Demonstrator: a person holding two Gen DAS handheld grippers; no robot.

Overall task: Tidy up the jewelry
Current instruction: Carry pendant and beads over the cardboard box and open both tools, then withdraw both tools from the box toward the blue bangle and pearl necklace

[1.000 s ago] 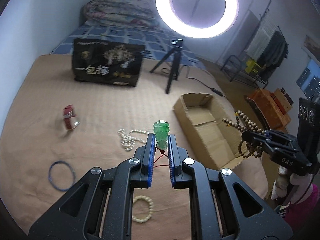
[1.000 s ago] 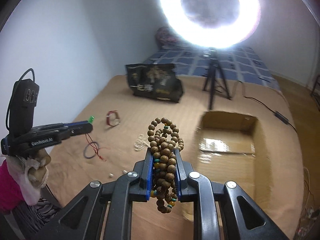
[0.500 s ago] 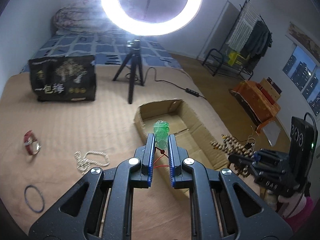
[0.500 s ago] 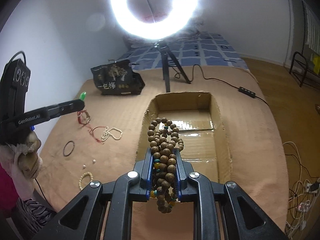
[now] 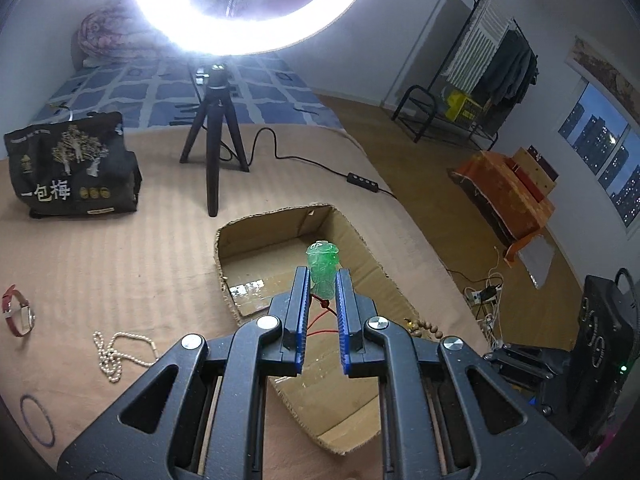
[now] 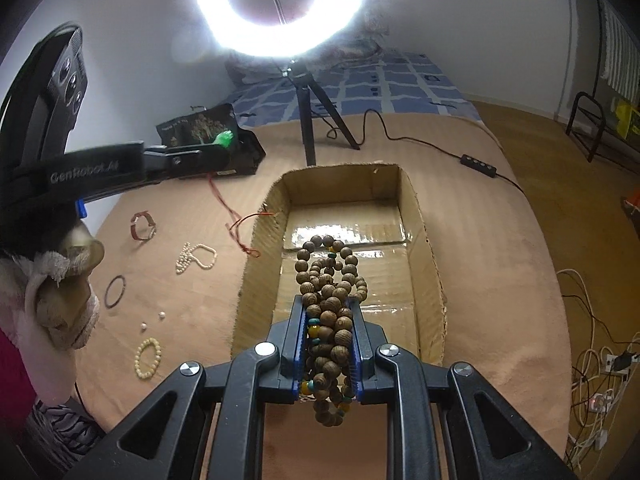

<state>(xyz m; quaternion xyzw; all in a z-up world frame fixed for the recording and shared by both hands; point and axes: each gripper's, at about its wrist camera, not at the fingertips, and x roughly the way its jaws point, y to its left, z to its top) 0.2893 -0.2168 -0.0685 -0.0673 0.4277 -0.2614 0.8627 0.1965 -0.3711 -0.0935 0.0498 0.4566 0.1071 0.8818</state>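
Two tools were held over the cardboard box: right tool pinching wooden beads, left tool pinching a green pendant.

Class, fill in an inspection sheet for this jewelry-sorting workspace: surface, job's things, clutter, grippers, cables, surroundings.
Surface: tan cloth.
Job's things: open cardboard box; pearl necklace, red watch, dark bangle, cream bracelet lie left of it.
Clutter: black printed bag.
Grippers: left gripper grips green pendant; right gripper grips wooden beads.
Cables: black cord with inline switch.
Surroundings: ring light on tripod, bed behind.
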